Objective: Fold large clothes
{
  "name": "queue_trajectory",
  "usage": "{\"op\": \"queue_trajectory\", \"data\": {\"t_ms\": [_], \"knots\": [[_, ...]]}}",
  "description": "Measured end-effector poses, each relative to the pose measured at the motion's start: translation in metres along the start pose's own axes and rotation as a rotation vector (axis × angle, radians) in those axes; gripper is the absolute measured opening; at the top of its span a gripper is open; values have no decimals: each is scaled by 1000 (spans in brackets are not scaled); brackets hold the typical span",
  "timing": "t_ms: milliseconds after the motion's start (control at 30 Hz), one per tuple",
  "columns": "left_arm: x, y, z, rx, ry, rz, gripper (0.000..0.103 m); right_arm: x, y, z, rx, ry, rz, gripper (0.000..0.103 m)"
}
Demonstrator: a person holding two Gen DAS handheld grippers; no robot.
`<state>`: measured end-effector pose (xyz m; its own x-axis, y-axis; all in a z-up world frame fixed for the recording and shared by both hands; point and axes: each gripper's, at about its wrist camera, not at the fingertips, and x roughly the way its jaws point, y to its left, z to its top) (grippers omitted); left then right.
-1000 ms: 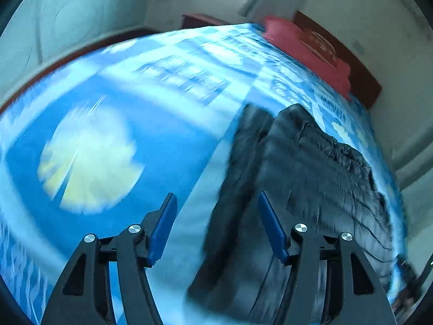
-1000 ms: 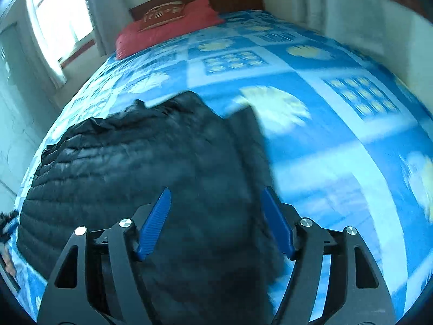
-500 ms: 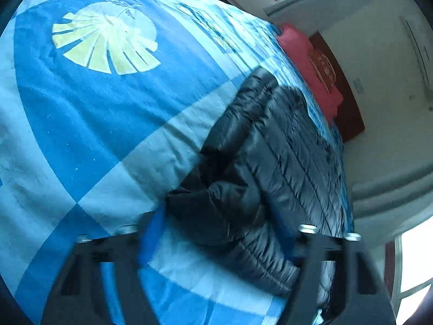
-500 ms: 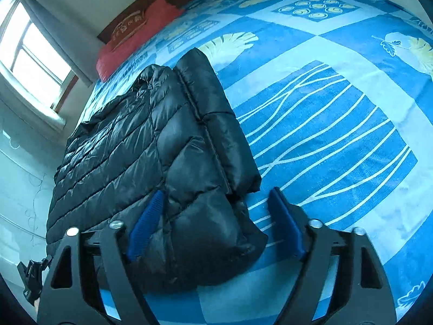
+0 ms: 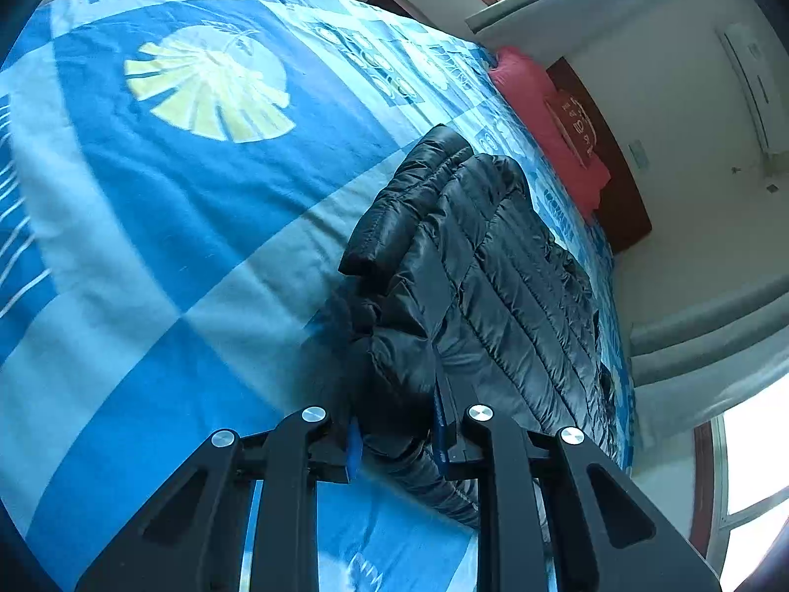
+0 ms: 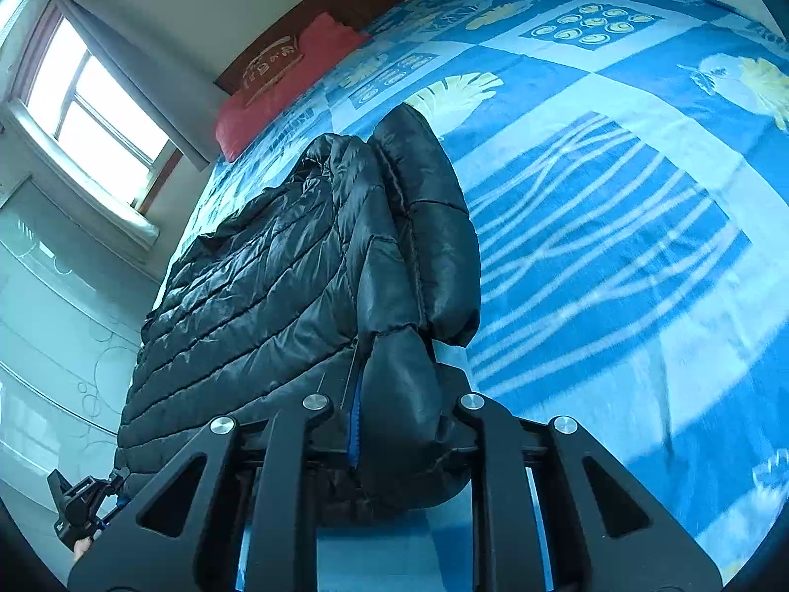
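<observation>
Left gripper [image 5: 397,436]: angled downward, jaws closing with a bunched corner of the black quilted jacket [image 5: 493,286] between the blue pads, at the jacket's near end. Right gripper [image 6: 402,436]: likewise angled downward, jaws closing on a puffed fold at the jacket's other near corner. In the right wrist view, the left gripper appears beside the jacket's far lower edge.

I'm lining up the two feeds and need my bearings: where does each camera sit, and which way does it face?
Left wrist: on the left tongs, looking down across the black puffer jacket toward the red pillow; its own fingers show, closing on the jacket.
Right wrist: on the right tongs, facing the same way; its fingers close on the jacket.
Shared: jacket, pillow, blue bedspread.
</observation>
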<state>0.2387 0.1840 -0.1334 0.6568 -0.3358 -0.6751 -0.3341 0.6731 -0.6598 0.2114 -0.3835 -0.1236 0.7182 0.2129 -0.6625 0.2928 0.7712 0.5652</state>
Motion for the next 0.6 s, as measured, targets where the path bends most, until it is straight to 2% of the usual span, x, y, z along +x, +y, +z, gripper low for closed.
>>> {"op": "queue_trajectory", "data": {"t_ms": [600], "knots": [[-65,46,-50,3,18,4,22,-77,-26,-88,34,13,13,18]]}}
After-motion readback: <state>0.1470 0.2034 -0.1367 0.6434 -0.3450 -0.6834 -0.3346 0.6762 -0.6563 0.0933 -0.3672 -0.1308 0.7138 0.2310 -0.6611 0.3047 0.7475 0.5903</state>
